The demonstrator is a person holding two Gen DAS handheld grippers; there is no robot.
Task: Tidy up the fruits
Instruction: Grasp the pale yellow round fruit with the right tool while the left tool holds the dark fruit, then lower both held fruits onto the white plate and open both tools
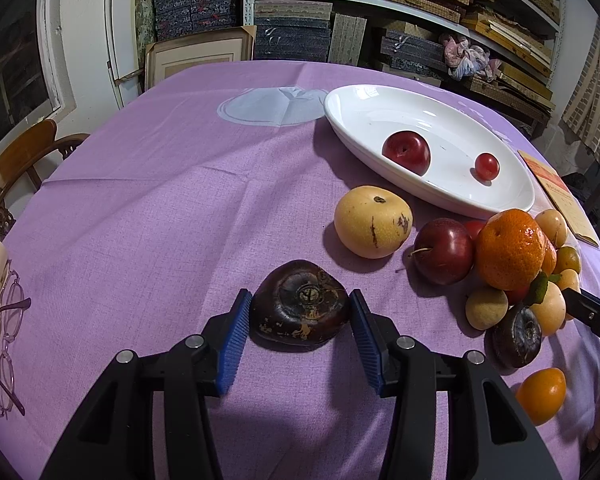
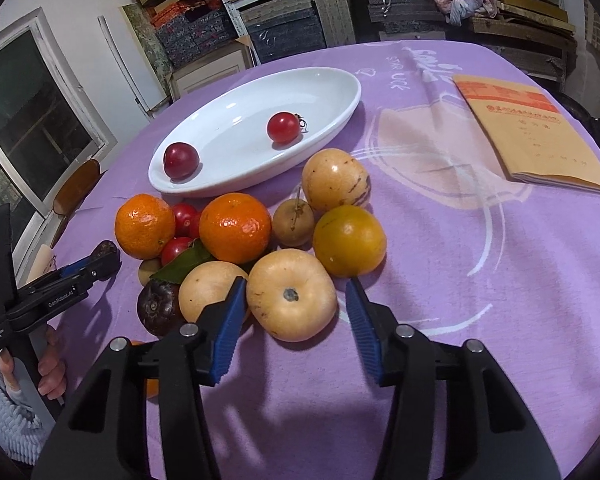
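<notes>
In the left wrist view my left gripper [image 1: 300,308] is shut on a dark brown fruit [image 1: 300,304] resting on the purple cloth, a blue pad against each side. My right gripper [image 2: 296,292] is open around a pale yellow round fruit [image 2: 291,294]. Its left pad is at the fruit's skin, and a thin strip of cloth shows at the right pad. A white oval plate [image 2: 340,112] behind holds a red plum [image 2: 181,160] and a cherry tomato [image 2: 283,127]. Oranges [image 2: 235,227], yellow fruits and another dark fruit [image 2: 160,307] are piled in front of the plate.
A tan booklet [image 2: 532,136] lies on the cloth to the right. Spectacles [image 1: 6,340] lie near the table's left edge, with a wooden chair [image 1: 24,156] beyond. A yellow pear [image 1: 373,222] and a dark plum [image 1: 444,250] sit apart from the pile. Shelves of boxes stand behind.
</notes>
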